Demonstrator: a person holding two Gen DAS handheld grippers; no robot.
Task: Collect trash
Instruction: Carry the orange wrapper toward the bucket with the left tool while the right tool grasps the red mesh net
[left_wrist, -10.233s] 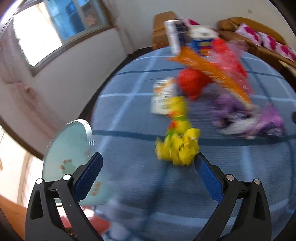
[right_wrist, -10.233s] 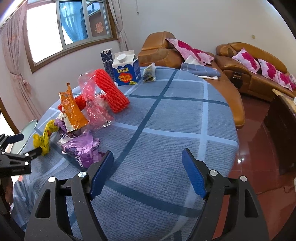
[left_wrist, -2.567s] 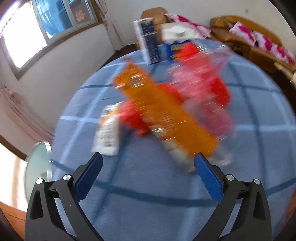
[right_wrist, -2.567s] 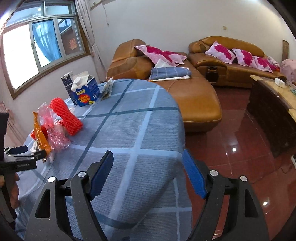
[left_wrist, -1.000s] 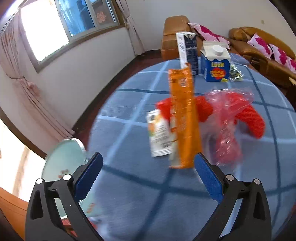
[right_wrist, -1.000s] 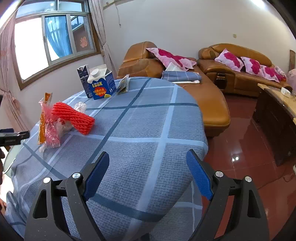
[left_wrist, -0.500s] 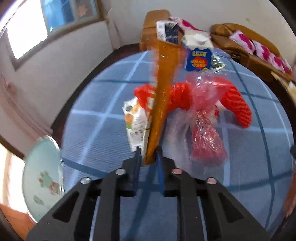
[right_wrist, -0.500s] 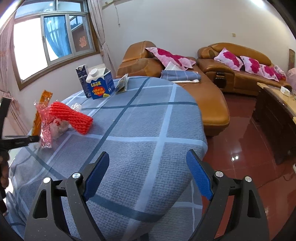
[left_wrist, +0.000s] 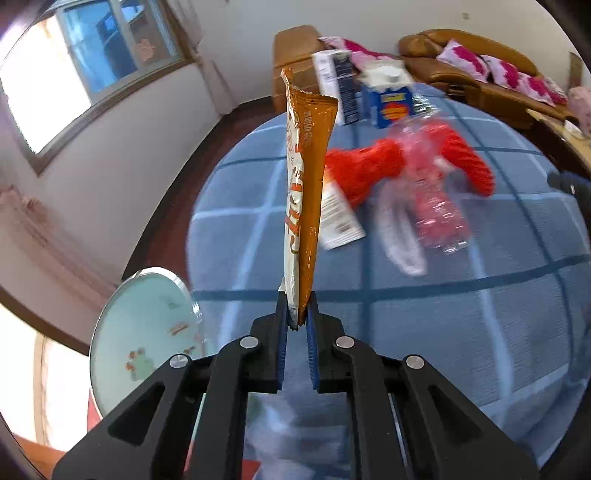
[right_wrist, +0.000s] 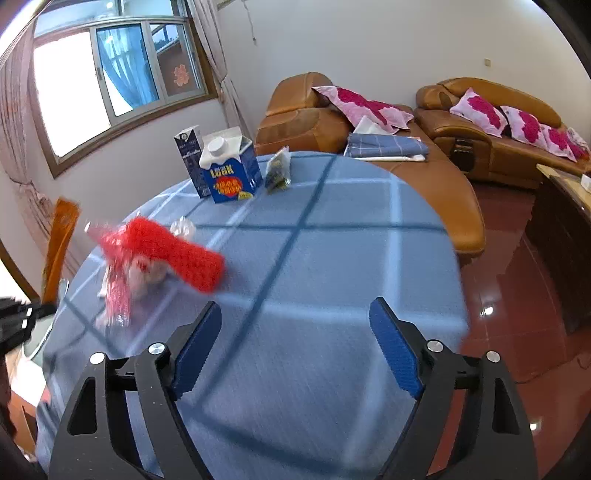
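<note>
My left gripper (left_wrist: 296, 325) is shut on the lower end of a long orange snack wrapper (left_wrist: 306, 192), which stands upright above the blue checked tablecloth (left_wrist: 424, 325). The wrapper also shows at the left edge of the right wrist view (right_wrist: 61, 247). On the table lie red foam netting (left_wrist: 369, 166), a crumpled pink-and-clear plastic bag (left_wrist: 436, 206) and a white printed packet (left_wrist: 338, 218). My right gripper (right_wrist: 295, 336) is open and empty above the table's near part, with the red netting (right_wrist: 173, 251) to its far left.
A blue milk carton (right_wrist: 232, 173), a dark tall carton (right_wrist: 190, 158) and a small green packet (right_wrist: 279, 170) stand at the table's far edge. A round glass side table (left_wrist: 144, 332) is at the left below. Brown sofas (right_wrist: 480, 122) stand behind, and red tiled floor at the right.
My left gripper has closed on the orange wrapper and lifted it upright, off the pile. The right gripper stays open and has tilted a little toward the table.
</note>
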